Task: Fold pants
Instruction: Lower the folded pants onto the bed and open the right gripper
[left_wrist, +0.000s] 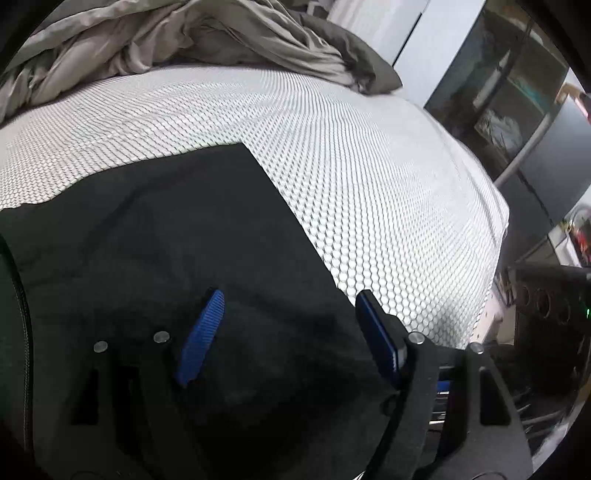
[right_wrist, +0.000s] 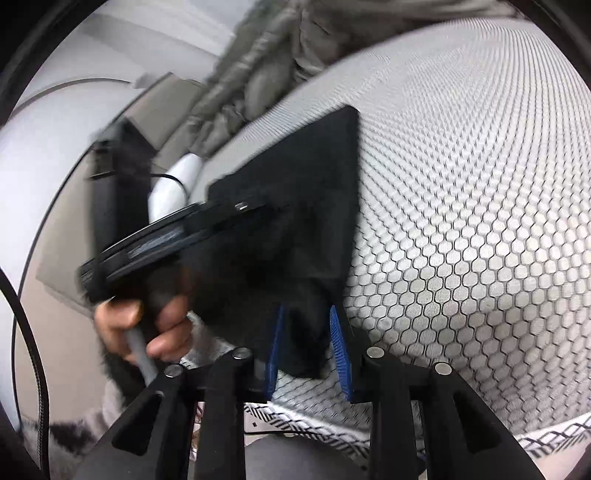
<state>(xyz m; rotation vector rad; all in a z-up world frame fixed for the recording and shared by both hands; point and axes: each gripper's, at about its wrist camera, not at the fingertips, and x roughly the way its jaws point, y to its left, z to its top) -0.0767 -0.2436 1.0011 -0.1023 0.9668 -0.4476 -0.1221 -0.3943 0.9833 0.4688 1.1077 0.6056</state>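
place: home bedroom | cues: mattress (left_wrist: 369, 166), crumpled grey duvet (left_wrist: 147, 40), wardrobe (left_wrist: 388, 33)

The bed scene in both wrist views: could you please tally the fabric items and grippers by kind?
Black pants: 1
Grey rumpled duvet: 1
White honeycomb-patterned bed cover: 1
Grippers with blue pads: 2, the left gripper and the right gripper
Total: 5

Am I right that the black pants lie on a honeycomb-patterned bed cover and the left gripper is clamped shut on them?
Not quite. In the left wrist view the left gripper stands open above the black pants, gripping nothing. They do lie on the honeycomb-patterned bed cover.
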